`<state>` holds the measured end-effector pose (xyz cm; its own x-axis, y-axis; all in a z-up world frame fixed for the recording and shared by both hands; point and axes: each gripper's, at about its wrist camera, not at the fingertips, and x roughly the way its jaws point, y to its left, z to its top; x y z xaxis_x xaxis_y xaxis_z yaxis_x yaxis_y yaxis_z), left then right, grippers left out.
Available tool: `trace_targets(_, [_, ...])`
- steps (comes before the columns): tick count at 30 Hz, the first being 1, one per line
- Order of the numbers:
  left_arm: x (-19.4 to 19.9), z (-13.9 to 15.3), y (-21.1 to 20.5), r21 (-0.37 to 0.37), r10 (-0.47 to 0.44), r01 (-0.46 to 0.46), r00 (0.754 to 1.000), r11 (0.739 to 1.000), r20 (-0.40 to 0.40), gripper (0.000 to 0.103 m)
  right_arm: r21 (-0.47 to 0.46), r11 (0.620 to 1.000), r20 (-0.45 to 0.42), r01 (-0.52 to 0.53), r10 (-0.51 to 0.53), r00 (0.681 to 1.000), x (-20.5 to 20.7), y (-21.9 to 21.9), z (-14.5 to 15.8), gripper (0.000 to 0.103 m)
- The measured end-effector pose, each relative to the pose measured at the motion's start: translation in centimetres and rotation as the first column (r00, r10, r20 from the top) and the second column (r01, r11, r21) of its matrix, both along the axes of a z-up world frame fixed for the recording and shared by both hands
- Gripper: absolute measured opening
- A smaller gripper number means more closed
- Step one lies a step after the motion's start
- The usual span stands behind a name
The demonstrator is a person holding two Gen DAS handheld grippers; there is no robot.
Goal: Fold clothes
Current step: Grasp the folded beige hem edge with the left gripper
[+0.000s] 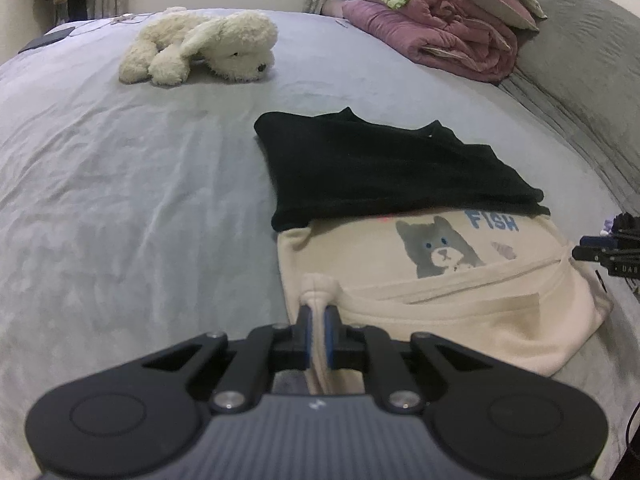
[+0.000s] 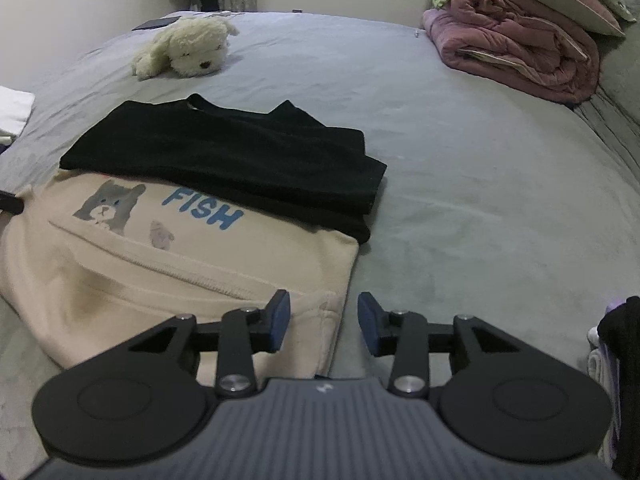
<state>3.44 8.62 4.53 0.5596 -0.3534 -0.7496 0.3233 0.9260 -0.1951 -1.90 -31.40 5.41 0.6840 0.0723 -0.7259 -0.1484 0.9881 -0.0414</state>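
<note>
- left tongs [image 1: 318,322] pinch a bunched corner of the cream sweatshirt [image 1: 440,280]; right tongs [image 2: 324,320] stand open, the garment's other near corner between the pads, unpressed.
- sweatshirt lies on the bed [image 1: 140,200] just ahead of both tongs, long axis running between them, a black garment [image 1: 380,168] overlapping its far edge.
- print reads "fish" [image 2: 202,208] beside a cat picture.

Blue "FISH" print on cream sweatshirt [image 2: 120,272].
</note>
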Motion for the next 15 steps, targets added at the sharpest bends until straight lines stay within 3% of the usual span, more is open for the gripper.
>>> trace_targets(3, [0.0, -0.1, -0.2, 0.006, 0.0, 0.0, 1.0, 1.0, 0.002, 0.007, -0.024, 0.999, -0.026, -0.035, 0.034, 0.999, 0.2, 0.6, -0.6, 0.041])
trace_targets(4, [0.0, -0.1, -0.2, 0.009, 0.002, -0.002, 1.0, 1.0, 0.003, 0.007, -0.051, 0.998, -0.035, -0.047, 0.045, 0.998, 0.2, 1.0, -0.9, 0.03])
trace_targets(5, [0.0, -0.1, -0.3, 0.01, 0.005, -0.005, 1.0, 1.0, 0.003, 0.007, -0.078, 0.995, -0.037, -0.054, 0.051, 0.998, 0.2, 1.3, -1.1, 0.007])
trace_targets(15, [0.1, 0.6, 1.2, -0.073, 0.059, -0.058, 0.998, 0.996, 0.005, 0.006, 0.017, 0.998, 0.067, 0.056, -0.057, 0.996, -0.3, -0.7, 1.0, 0.006])
